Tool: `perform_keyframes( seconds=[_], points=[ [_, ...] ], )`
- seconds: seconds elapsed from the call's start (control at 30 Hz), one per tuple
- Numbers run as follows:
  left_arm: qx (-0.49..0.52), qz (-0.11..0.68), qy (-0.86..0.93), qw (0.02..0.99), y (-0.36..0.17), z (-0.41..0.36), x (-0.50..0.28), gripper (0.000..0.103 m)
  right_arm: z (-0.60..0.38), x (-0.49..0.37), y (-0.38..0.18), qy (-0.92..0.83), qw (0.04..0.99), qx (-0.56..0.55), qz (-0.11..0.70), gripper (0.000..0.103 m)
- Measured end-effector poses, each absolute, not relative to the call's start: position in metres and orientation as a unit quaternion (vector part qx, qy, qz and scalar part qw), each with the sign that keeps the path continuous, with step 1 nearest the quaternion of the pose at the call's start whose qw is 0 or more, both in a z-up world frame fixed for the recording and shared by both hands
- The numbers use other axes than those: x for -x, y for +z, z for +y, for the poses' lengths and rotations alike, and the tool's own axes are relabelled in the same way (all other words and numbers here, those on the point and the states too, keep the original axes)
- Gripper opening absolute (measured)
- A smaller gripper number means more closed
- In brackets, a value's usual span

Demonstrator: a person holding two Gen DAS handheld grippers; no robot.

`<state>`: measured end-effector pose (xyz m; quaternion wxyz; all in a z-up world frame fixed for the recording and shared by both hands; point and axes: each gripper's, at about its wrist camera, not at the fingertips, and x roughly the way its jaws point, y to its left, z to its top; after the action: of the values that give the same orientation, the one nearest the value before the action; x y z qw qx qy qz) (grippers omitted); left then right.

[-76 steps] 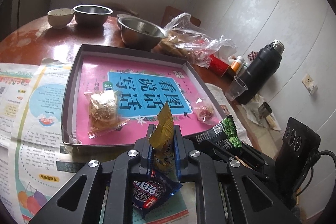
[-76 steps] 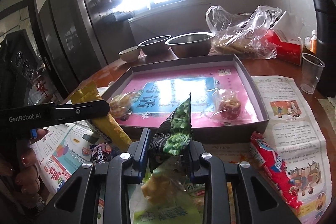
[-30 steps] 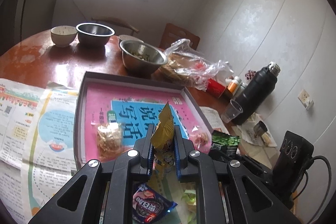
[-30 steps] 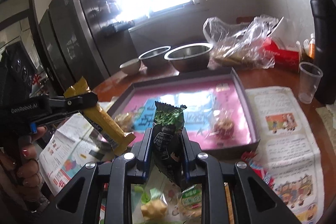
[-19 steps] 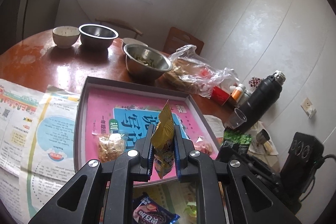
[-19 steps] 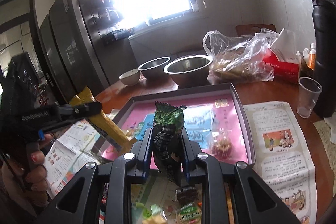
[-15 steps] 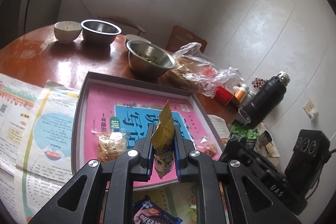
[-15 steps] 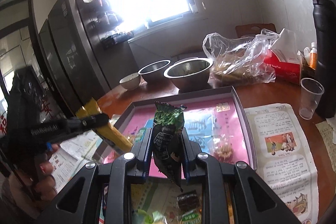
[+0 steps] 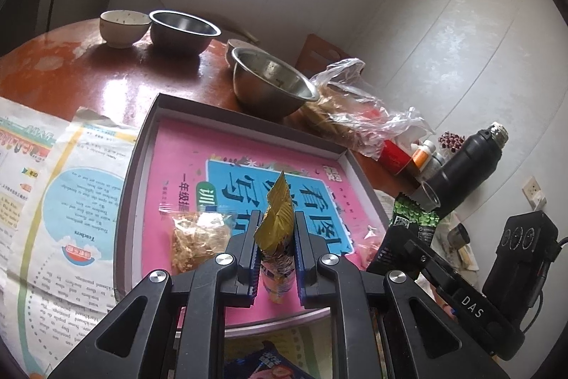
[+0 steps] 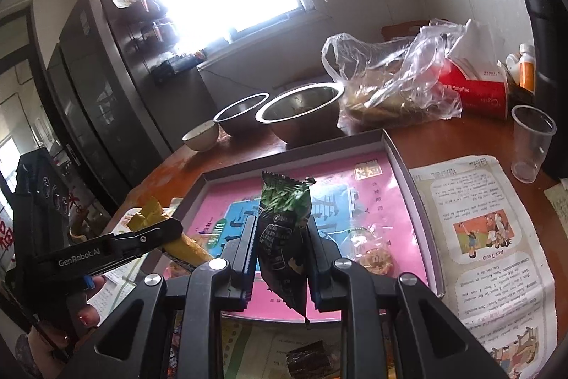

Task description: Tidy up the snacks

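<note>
We see a yellow packet (image 9: 275, 226) clamped upright between the closed jaws of the left gripper (image 9: 276, 258), held over the near part of the tray (image 9: 135, 173). The right gripper (image 10: 280, 258) pinches a green packet (image 10: 284, 229) the same way, above the tray's near edge. Each packet's lower end hangs free below the pads; we cannot read the print on either.

From the right wrist view the left gripper appears side-on with a person's fingers (image 10: 85, 311) around its handle, mostly cut off by the frame edge. From the left wrist view the right gripper (image 9: 411, 229) shows at the right, the green packet sticking out of it.

The tray is a shallow grey box lined with a pink sheet bearing a blue panel. In it lie a clear bag of pale crumbly snack (image 9: 197, 237) near its left side and a smaller clear bag of reddish snack (image 10: 372, 258), partly hidden behind the right gripper's finger. Below the tray, more packets are half hidden under the grippers: a blue one (image 9: 262, 361) and a dark brown one (image 10: 309, 357).

Newspaper (image 10: 490, 237) covers the table (image 9: 71, 66) on both sides of the tray. Behind the tray stand two steel bowls (image 9: 273, 84), one with scraps inside that we cannot identify, a small ceramic bowl (image 9: 122, 25), and a clear plastic bag (image 10: 394, 84) of something brownish. Farther right are a red carton (image 10: 479, 91), a plastic cup (image 10: 530, 141) and a black flask (image 9: 465, 166).
</note>
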<state>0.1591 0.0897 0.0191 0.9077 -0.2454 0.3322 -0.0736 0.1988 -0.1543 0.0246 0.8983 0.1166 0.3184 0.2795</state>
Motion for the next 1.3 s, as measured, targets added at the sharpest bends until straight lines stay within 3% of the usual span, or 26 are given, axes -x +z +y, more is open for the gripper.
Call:
perform_keyframes(
  seconds=[1.3],
  points=[
    [0.224, 0.356, -0.064, 0.905, 0.002, 0.087, -0.155, 0.021, -0.121, -0.211, -0.009, 0.259, 0.883, -0.078, 0.384, 0.026]
  ],
)
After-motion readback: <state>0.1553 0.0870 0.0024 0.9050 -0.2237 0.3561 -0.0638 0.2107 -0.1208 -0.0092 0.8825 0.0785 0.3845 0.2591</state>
